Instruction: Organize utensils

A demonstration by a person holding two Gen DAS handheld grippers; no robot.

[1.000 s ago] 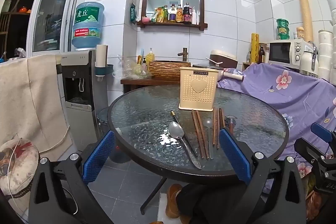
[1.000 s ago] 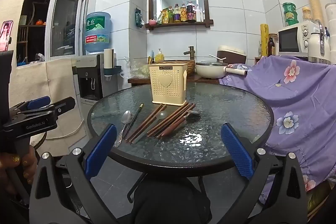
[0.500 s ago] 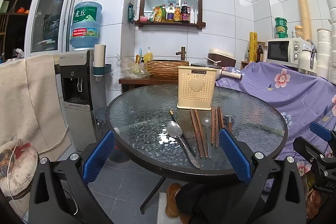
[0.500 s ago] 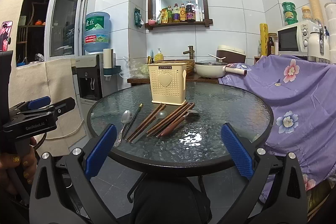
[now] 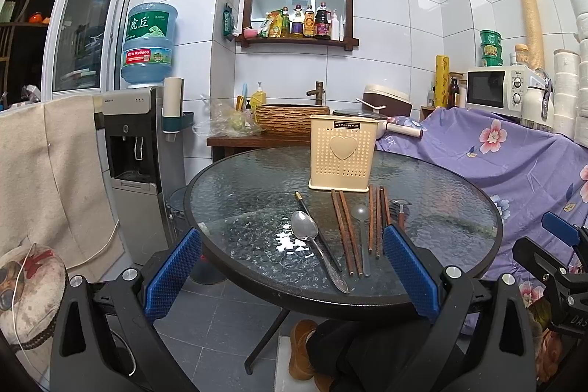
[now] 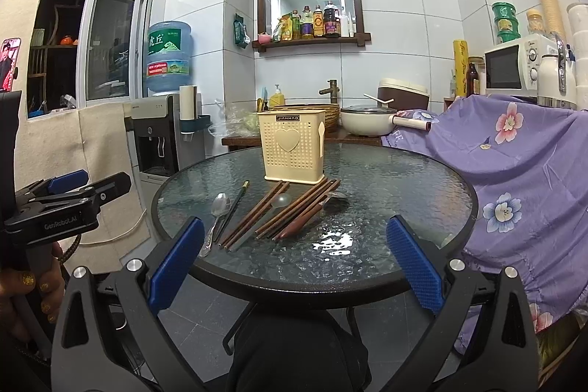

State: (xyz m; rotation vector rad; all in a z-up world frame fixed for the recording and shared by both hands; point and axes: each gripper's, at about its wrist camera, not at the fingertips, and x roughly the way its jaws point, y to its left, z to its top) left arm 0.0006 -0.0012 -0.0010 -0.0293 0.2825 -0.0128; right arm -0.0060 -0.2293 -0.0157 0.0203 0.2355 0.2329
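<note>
- Left tongs (image 5: 292,267): blue pads spread wide, nothing held, at near edge of round dark glass surface (image 5: 459,208).
- Right tongs (image 6: 294,261): also wide apart, empty.
- Cream perforated utensil holder w/ heart (image 5: 342,153) upright mid-surface.
- Steel spoon (image 5: 312,241), brown wooden chopsticks (image 5: 347,234) lie flat just in front of holder.

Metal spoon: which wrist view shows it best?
Left wrist: the metal spoon lies near and central, bowl and whole handle clear. In the right wrist view the spoon is smaller, off to the left, its handle end near the blue pad.
</note>
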